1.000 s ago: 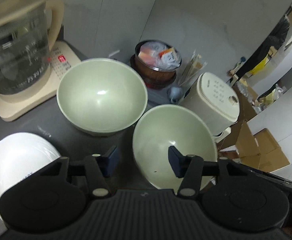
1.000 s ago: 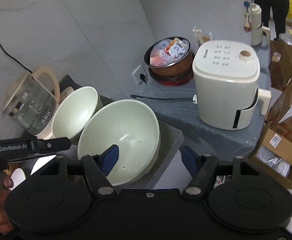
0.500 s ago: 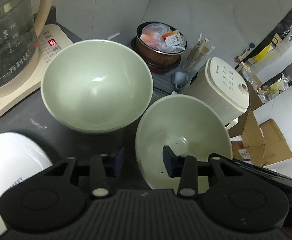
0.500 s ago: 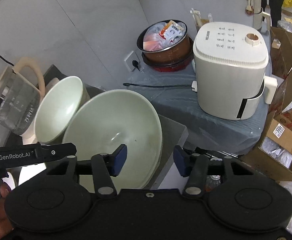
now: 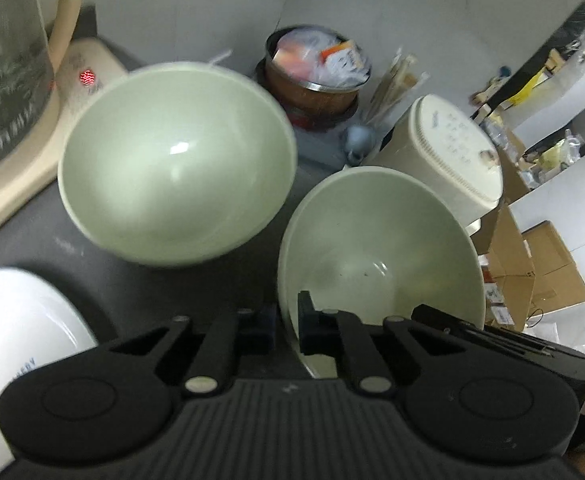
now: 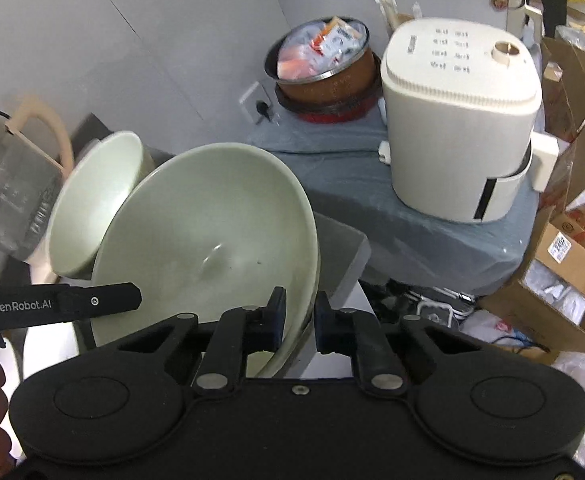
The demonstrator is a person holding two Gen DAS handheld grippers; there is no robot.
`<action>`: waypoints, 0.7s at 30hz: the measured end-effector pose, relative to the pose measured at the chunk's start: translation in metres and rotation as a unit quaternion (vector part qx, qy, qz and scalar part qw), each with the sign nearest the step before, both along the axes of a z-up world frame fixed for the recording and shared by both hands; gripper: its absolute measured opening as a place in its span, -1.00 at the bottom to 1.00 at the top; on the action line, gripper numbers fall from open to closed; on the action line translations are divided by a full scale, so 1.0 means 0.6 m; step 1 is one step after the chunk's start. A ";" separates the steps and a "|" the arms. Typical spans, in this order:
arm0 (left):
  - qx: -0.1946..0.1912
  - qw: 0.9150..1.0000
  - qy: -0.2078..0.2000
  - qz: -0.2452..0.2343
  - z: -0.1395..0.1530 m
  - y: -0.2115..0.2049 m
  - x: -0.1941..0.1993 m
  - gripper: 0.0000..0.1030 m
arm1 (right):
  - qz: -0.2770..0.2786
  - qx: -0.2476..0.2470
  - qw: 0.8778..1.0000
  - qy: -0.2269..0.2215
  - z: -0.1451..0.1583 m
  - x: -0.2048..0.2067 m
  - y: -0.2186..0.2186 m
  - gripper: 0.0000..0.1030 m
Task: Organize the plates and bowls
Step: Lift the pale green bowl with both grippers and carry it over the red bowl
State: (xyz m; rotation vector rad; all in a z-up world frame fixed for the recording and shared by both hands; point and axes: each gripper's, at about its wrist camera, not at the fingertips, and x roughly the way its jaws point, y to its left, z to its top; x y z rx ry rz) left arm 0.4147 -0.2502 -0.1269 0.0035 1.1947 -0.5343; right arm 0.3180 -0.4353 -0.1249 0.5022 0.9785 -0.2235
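Two pale green bowls stand out. The near bowl [image 5: 380, 248] is tilted, and both grippers hold its rim. My left gripper [image 5: 286, 326] is shut on its left rim. My right gripper [image 6: 297, 320] is shut on its right rim; the same bowl [image 6: 212, 248] fills the right wrist view. The second green bowl [image 5: 176, 160] sits upright on the dark counter to the left, also in the right wrist view [image 6: 92, 204]. A white bowl or plate [image 5: 20, 332] lies at the lower left.
A glass kettle [image 5: 4, 80] on a beige base stands at the far left. A brown pot [image 6: 324, 64] full of packets and a white air fryer [image 6: 464, 120] sit on a grey-covered table to the right. Cardboard boxes [image 6: 572, 248] lie on the floor.
Both grippers closed from open onto the near green bowl's rim, one on each side. The bowl has tilted up.
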 end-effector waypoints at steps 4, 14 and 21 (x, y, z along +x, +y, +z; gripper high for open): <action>-0.022 0.999 -0.022 0.010 0.041 0.008 -0.013 -0.83 | 0.011 -0.006 0.999 -0.032 0.033 -0.012 -0.004 -0.72; -0.040 0.994 -0.084 0.049 0.129 0.013 -0.092 -0.82 | 0.059 -0.026 0.994 -0.092 0.110 -0.058 -0.008 -0.69; -0.039 0.991 -0.092 0.092 0.146 0.038 -0.137 -0.82 | 0.104 -0.029 0.989 -0.103 0.123 -0.074 0.003 -0.69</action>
